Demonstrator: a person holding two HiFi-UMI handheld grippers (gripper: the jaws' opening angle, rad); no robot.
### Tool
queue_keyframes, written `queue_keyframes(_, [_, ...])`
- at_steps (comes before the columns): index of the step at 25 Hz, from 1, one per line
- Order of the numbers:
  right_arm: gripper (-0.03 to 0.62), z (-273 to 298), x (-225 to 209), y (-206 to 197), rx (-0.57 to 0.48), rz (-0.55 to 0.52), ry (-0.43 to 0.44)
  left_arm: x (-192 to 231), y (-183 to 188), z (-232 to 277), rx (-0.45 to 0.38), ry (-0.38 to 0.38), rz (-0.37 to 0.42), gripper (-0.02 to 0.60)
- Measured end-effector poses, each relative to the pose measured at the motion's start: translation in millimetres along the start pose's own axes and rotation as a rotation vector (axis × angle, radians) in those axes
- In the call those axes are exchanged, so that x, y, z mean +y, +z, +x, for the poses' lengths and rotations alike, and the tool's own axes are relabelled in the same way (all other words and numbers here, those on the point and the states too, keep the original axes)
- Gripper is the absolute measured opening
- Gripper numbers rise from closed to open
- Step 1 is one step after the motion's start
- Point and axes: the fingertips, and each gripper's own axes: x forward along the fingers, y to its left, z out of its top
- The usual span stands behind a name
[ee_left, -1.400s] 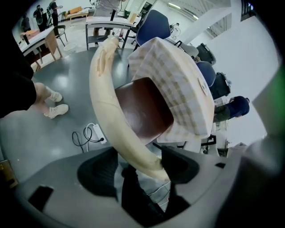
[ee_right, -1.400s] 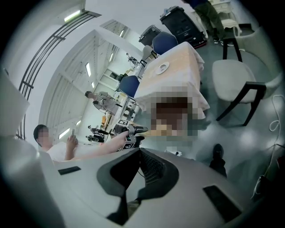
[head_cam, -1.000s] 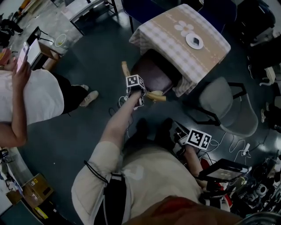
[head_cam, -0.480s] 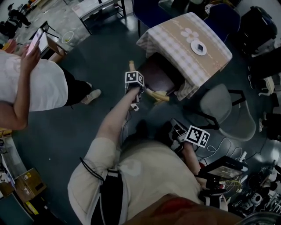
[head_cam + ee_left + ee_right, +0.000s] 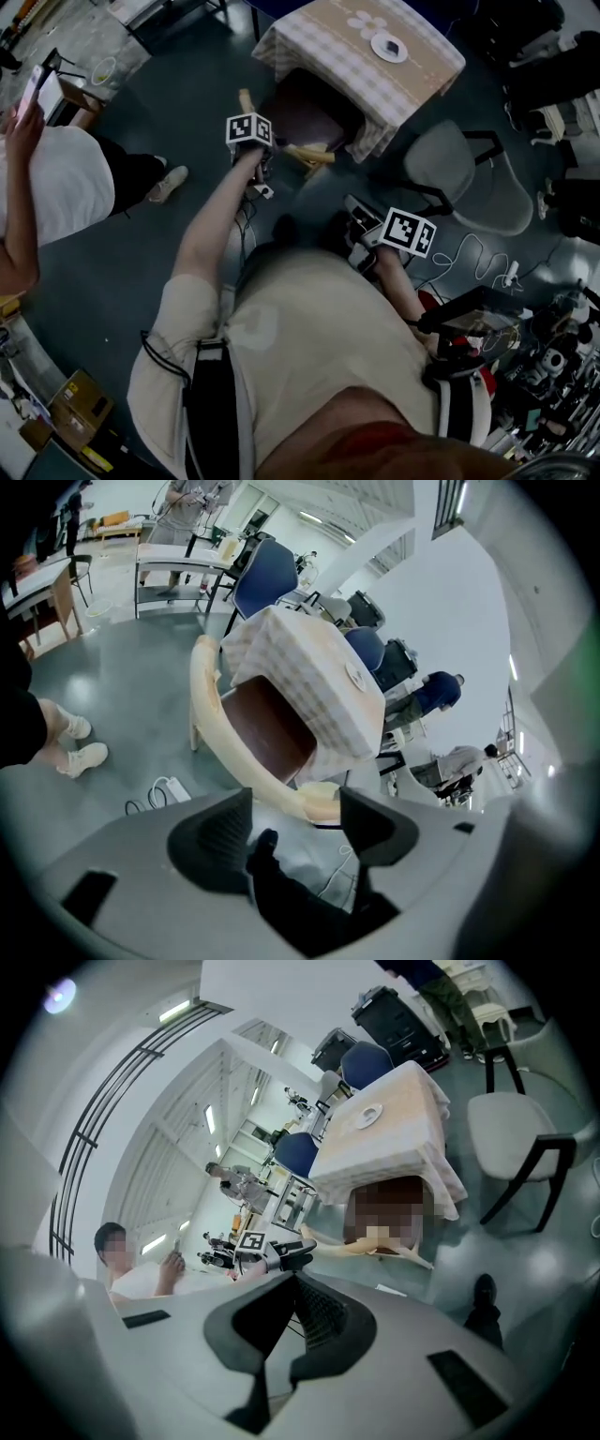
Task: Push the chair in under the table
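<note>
Brown-seated, cream-backed chair [image 5: 302, 114] under table [image 5: 323, 42].

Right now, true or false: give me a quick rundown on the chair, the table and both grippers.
1. The chair has its seat partly under the table. True.
2. The left gripper is clamped on the chair's backrest. False: its jaws stand apart and grip nothing.
3. The right gripper is open. False: its jaws are together and empty.
4. A plate lies on the table. True.
</note>
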Motion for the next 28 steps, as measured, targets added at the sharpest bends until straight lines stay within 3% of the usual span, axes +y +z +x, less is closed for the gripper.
queue_keyframes(5, [0.009, -27, -4, -3, -0.079, 0.012, -0.050, -38, -20, -9, -0.003, -0.146, -0.032, 0.286])
queue_keyframes(9, [0.009, -35, -6, -6, -0.111, 0.004, -0.072, -43, -32, -19, -0.047, -0.228, -0.077, 0.232])
queue_keyframes(14, [0.009, -35, -8, -5, -0.146, 0.023, -0.090, -54, -31, -36, -0.113, -0.246, 0.010, 0.146])
queue_keyframes(15, [0.009, -34, -11, -9, -0.150, 0.027, -0.094, -54, -33, -35, -0.125, -0.235, 0.028, 0.096])
queue_keyframes(16, [0.009, -33, -16, -15, -0.156, 0.036, -0.102, -53, -37, -30, -0.127, -0.216, 0.057, 0.008])
queue_keyframes(21, [0.009, -36, -14, -22, -0.187, 0.030, -0.115, -78, -46, -23, -0.087, -0.155, 0.291, 0.006])
queue_keyframes(25, [0.009, -39, 5, -20, -0.185, -0.018, -0.079, -98, -44, -34, -0.102, -0.141, 0.392, 0.006])
queue_keyframes(28, [0.009, -46, -3, -24, -0.174, 0.010, -0.085, -116, -51, -34, -0.115, -0.163, 0.451, 0.008])
